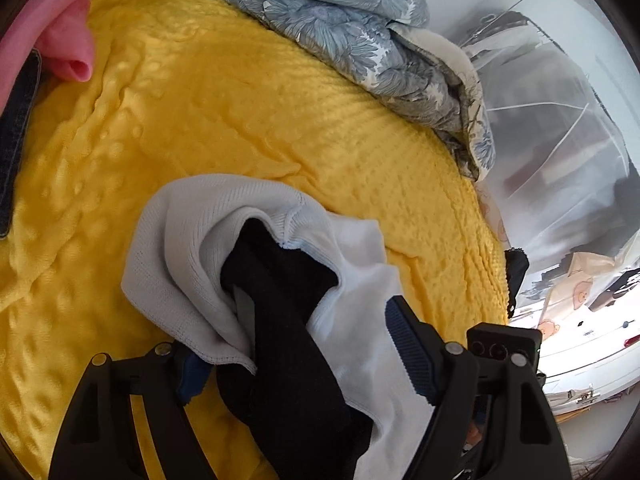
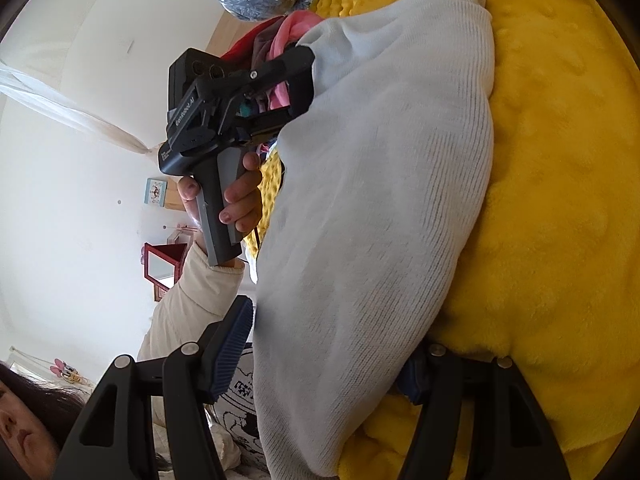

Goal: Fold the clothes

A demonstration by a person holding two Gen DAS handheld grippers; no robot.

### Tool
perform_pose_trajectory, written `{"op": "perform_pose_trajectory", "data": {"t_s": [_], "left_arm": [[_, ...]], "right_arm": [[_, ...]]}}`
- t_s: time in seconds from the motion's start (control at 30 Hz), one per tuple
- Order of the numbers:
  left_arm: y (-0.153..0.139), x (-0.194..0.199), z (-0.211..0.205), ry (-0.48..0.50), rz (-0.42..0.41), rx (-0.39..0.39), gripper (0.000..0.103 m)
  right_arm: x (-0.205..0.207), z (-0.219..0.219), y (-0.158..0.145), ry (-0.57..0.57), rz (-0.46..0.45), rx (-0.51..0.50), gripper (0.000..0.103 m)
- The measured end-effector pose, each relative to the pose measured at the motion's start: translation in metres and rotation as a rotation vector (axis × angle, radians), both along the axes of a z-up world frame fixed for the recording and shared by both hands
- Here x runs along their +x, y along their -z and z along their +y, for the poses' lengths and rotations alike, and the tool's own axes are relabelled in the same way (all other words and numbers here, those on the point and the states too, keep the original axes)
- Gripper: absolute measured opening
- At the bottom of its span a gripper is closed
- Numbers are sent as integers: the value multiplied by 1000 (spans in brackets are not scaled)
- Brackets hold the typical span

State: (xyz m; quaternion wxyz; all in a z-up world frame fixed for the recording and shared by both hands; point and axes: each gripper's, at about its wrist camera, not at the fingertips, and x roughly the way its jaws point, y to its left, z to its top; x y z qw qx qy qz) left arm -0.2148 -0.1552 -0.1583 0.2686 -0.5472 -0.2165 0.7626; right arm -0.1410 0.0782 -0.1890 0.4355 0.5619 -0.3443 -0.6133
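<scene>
White knit garment [image 2: 372, 208] draped over yellow blanket [image 2: 560, 160], bunched and unfolded, black cloth [image 1: 288, 320] tucked inside; no finished fold visible. Left gripper [image 1: 304, 356] spread wide with fabric between the jaws, grip uncertain. Right gripper [image 2: 328, 364] spread around the hem, not visibly pinching. Folding barely begun; pink garment [image 1: 68, 40] waiting

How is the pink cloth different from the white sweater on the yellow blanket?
The pink cloth is small, bright pink and bunched at the blanket's far edge, untouched. The white sweater is bigger, pale knit with dark cloth inside, and lies between the jaws of the left gripper and the right gripper. Both are soft clothes resting on the yellow blanket.
</scene>
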Motion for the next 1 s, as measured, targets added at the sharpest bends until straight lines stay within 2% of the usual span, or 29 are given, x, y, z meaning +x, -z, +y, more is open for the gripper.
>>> {"op": "perform_pose_trajectory", "data": {"t_s": [0.03, 0.1, 0.17, 0.23, 0.33, 0.47, 0.53, 0.6, 0.67, 0.87, 1.0], "left_arm": [[5, -2, 6, 7, -15, -26, 80], [14, -2, 23, 46, -33, -142, 80], [10, 1, 35, 80, 15, -220, 81], [11, 2, 40, 95, 24, -261, 81], [11, 0, 35, 70, 14, -239, 77], [12, -3, 27, 28, -10, -217, 58], [12, -1, 25, 24, -10, -208, 49], [10, 0, 24, 28, 1, -213, 44], [7, 1, 25, 27, 12, -221, 38], [0, 2, 24, 4, 23, -207, 33], [-15, 7, 22, -9, 55, -155, 32]], "right_arm": [[0, -1, 1, 0, 0, 1, 65], [0, -3, 3, 2, -3, 7, 65], [1, -4, 3, 2, 0, 18, 65], [2, -5, 2, 1, 11, 27, 65], [3, -6, 2, 3, 22, 28, 65], [3, -8, 1, 10, 30, 55, 64], [4, -11, 0, 10, 46, 91, 59], [6, -15, -2, 14, 70, 137, 45], [6, -14, -3, 26, 74, 155, 36], [10, -13, -14, 50, 124, 179, 30], [12, -9, -27, 74, 152, 150, 29]]}}
